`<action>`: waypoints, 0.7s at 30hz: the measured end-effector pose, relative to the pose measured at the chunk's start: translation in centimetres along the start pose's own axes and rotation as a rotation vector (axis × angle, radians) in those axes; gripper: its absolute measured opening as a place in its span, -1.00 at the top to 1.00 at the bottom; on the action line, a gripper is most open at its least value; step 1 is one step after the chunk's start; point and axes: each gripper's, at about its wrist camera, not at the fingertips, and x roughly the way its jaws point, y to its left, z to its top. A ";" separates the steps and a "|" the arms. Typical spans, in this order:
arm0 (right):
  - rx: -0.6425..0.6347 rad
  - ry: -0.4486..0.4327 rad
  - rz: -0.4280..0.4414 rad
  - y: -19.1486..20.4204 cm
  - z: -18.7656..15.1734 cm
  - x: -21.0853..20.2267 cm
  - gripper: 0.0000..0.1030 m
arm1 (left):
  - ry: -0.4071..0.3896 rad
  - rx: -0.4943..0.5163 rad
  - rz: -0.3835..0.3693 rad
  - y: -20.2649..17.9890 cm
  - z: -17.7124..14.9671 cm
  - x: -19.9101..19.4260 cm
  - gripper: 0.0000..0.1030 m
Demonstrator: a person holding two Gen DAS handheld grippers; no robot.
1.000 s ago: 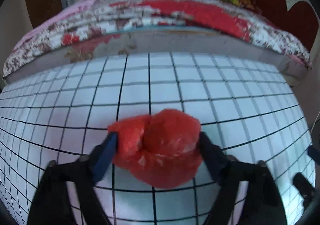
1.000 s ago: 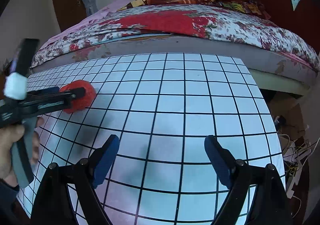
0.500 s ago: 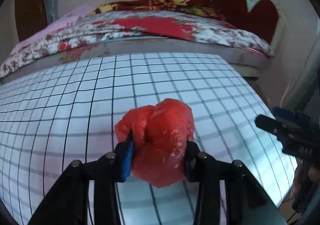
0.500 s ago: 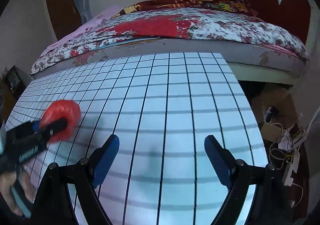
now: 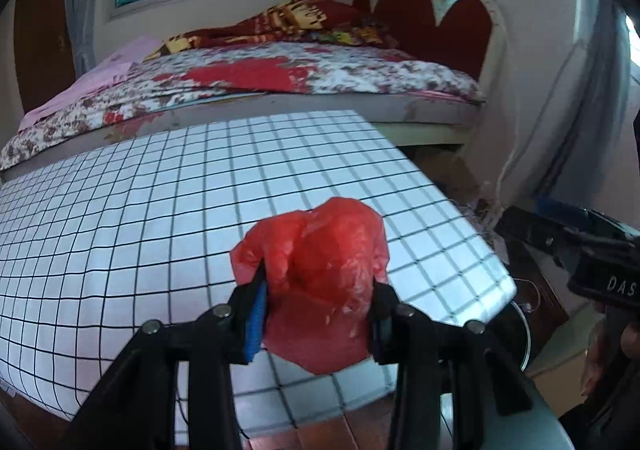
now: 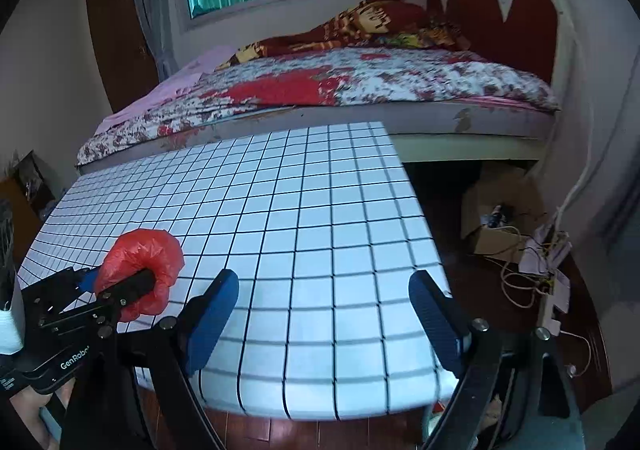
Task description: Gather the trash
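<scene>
The left gripper (image 5: 318, 314) has its jaws pinched on a crumpled red bag (image 5: 320, 282), held just above the near right corner of the gridded surface (image 5: 160, 210). Right of it, the right gripper (image 6: 324, 314) hangs over the surface's near edge, jaws spread wide and touching nothing. A bed (image 6: 360, 90) lies beyond.

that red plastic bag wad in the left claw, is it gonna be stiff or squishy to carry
Probably squishy: the red bag wad bulges out above and below the left claw, whose pads press into it. Likely light, since thin crinkled film holds up without sagging much. It may slip or unfurl, as a loose flap sticks out at the left.
</scene>
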 end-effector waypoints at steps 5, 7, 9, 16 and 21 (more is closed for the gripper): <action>0.036 -0.032 -0.043 -2.6 -1.7 -3.8 -0.71 | -0.014 0.046 -0.044 -3.2 -0.4 -1.4 0.21; 0.058 -0.040 -0.067 -4.0 -2.5 -5.1 -0.71 | -0.014 0.077 -0.071 -5.1 -0.5 -1.5 0.21; 0.087 -0.045 -0.090 -5.8 -3.4 -6.3 -0.71 | -0.008 0.109 -0.103 -7.2 -0.8 -1.3 0.21; 0.211 -0.032 -0.216 -14.3 -7.8 -10.4 -0.71 | 0.047 0.231 -0.232 -15.9 -2.8 0.3 0.21; 0.322 -0.012 -0.296 -20.4 -11.3 -12.6 -0.72 | 0.118 0.328 -0.311 -22.7 -5.1 2.4 0.21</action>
